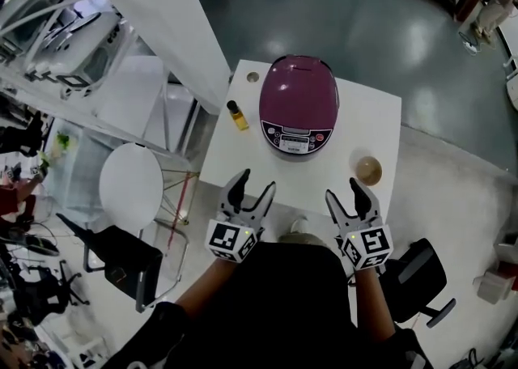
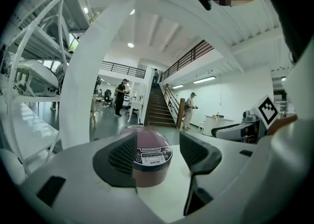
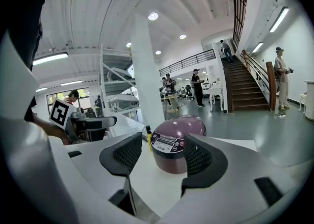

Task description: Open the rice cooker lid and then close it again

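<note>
In the left gripper view, the left jaw of the left gripper (image 2: 158, 145) covers the left side of the rice cooker (image 2: 152, 161). In the right gripper view, the right jaw of the right gripper (image 3: 163, 145) covers the cooker's right flank, and the yellow bottle (image 3: 148, 136) shows only in part. In the head view:
- Control panel (image 1: 295, 140) lettering is too small to read.
- The small round item (image 1: 253, 77) at the far corner of the table (image 1: 235, 165) cannot be identified.

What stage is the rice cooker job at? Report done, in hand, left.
Done: nothing visible; the rice cooker sits with its lid down. In hand: nothing; the left tongs and right tongs hover open and empty over the table's near edge, short of the cooker. Left: lift the lid, then shut it.
</note>
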The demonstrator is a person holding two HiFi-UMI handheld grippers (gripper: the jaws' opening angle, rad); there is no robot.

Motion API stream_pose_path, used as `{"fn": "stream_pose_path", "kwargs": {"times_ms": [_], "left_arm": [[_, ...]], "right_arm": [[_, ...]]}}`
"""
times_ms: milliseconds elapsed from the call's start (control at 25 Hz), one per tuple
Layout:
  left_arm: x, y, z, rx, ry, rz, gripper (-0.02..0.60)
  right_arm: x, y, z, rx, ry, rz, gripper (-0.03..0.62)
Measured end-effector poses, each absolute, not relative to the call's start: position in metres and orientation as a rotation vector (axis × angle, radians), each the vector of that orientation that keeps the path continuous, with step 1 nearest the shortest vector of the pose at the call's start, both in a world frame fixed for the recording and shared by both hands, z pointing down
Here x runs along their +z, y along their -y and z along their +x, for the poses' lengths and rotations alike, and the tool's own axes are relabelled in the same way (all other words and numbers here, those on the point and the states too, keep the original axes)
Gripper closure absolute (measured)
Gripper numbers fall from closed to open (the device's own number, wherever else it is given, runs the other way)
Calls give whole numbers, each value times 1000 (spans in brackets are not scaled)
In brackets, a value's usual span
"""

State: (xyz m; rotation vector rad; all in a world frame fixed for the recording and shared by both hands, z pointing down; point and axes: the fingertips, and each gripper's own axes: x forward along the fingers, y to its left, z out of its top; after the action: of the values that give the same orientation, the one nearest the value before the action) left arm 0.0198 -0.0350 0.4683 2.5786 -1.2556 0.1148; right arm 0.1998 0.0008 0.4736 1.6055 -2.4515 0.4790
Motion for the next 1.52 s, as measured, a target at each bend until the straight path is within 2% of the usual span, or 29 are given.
{"fn": "stream_pose_path", "kwargs": {"times_ms": [800,920,1040,1080,1240,1520], "left_arm": [[450,96,-16,-14,1236,2551,333],[447,105,-19,-32,1231,2559,333],[448,110,-21,-34,1208,2557,333],[447,112,-22,-33,1205,2560,333],[444,116,-26,-42,1203,2568,333],[447,122,-39,-46,1203,2549,333]], "right_arm": [[474,97,136,480,2507,1374,364],[475,106,129,478,2506,1362,421],[478,113,129,455,2474,1375,536],[480,116,129,451,2464,1373,549],[491,126,125,449,2428,1334,592],[524,147,118,452,2342,1274,594]]}}
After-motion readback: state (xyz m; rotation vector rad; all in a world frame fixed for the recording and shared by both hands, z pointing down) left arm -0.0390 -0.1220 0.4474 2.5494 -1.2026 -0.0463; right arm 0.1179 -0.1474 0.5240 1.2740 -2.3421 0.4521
